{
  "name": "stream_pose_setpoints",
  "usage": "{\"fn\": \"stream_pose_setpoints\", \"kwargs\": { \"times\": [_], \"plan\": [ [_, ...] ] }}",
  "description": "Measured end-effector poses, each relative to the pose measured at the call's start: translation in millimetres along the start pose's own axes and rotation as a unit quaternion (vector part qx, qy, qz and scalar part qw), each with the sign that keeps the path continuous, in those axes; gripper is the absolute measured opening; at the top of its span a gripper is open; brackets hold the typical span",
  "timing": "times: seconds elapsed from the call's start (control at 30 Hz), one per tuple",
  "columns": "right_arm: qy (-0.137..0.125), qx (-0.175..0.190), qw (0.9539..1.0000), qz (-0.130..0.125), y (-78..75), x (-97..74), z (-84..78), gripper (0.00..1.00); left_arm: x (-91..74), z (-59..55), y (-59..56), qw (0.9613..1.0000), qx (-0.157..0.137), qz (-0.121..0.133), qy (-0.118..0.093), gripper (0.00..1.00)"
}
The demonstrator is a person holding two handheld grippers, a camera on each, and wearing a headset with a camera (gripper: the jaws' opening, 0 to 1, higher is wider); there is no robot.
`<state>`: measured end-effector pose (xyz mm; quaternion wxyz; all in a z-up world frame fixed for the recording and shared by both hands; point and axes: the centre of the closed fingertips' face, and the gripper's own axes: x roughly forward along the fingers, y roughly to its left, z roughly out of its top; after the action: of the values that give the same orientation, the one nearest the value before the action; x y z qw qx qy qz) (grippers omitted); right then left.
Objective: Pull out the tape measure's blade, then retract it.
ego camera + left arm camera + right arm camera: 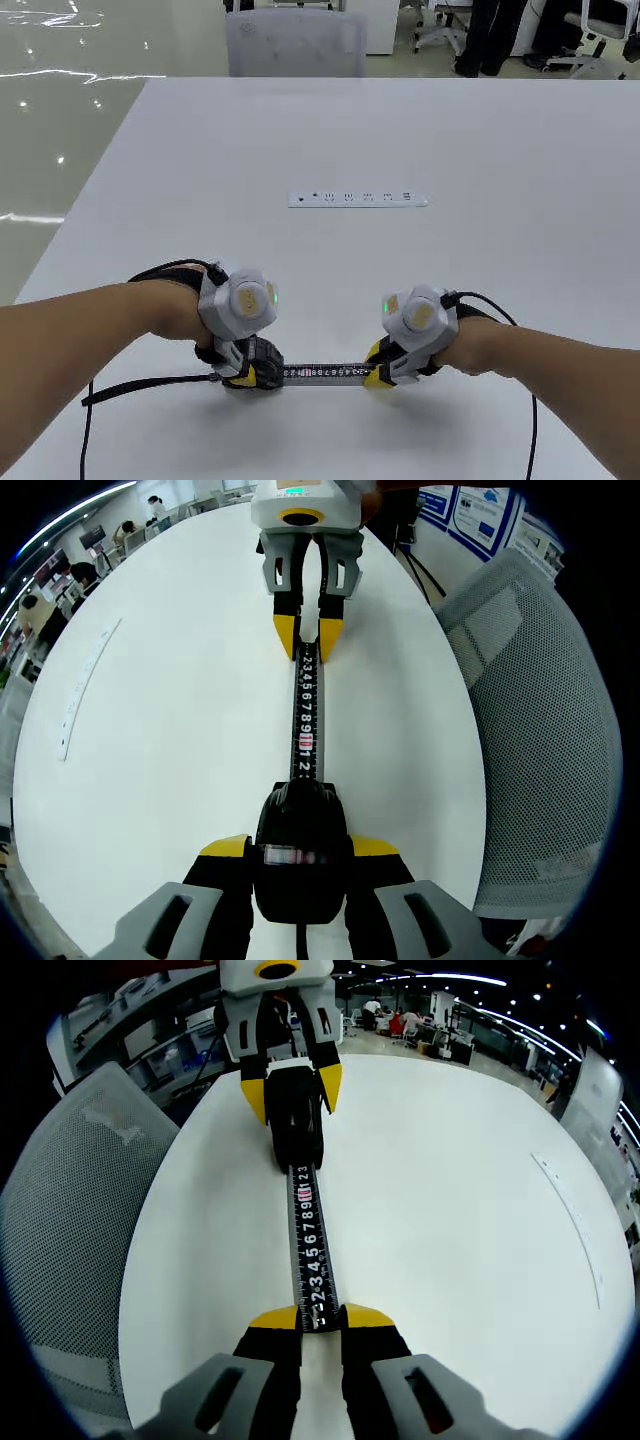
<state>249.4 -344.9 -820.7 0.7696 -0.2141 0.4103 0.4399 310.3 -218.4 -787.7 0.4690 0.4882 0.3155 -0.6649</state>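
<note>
A black tape measure case (262,364) (298,848) (296,1110) rests on the white table, held between the yellow-tipped jaws of my left gripper (243,374) (298,852) (291,1088). Its blade (326,373) (305,712) (312,1253) is drawn out a short way, flat on the table, numbers showing to about 13. My right gripper (375,374) (320,1318) (308,640) is shut on the blade's free end. The two grippers face each other along the blade near the table's front edge.
A white power strip (357,199) (85,685) (572,1222) lies mid-table, beyond the grippers. A grey mesh chair (295,43) (540,720) (70,1220) stands at the table's edge. Black cables (140,384) trail from both grippers. The white table (420,140) is wide.
</note>
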Motion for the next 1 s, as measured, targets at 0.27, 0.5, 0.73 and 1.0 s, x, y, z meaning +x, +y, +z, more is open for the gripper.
{"fn": "stream_pose_setpoints", "kwargs": {
  "times": [0.27, 0.5, 0.73, 1.0],
  "plan": [
    [0.003, 0.003, 1.0000, 0.000, 0.0, -4.9, -7.1, 0.12, -0.1, 1.5, -0.3, 1.0000, 0.000, -0.001, 0.001, 0.32],
    [0.003, 0.004, 1.0000, -0.002, -0.9, -7.6, -11.4, 0.12, 0.1, 1.8, -0.1, 1.0000, 0.000, -0.002, 0.001, 0.32],
    [0.005, 0.006, 1.0000, -0.003, -1.8, -10.4, -15.2, 0.12, 0.1, 1.5, 0.3, 1.0000, 0.000, -0.001, 0.000, 0.32],
    [0.007, 0.007, 0.9999, -0.004, -1.8, -14.0, -19.1, 0.12, 0.1, 1.4, 0.3, 1.0000, 0.000, -0.001, 0.000, 0.32]
  ]
}}
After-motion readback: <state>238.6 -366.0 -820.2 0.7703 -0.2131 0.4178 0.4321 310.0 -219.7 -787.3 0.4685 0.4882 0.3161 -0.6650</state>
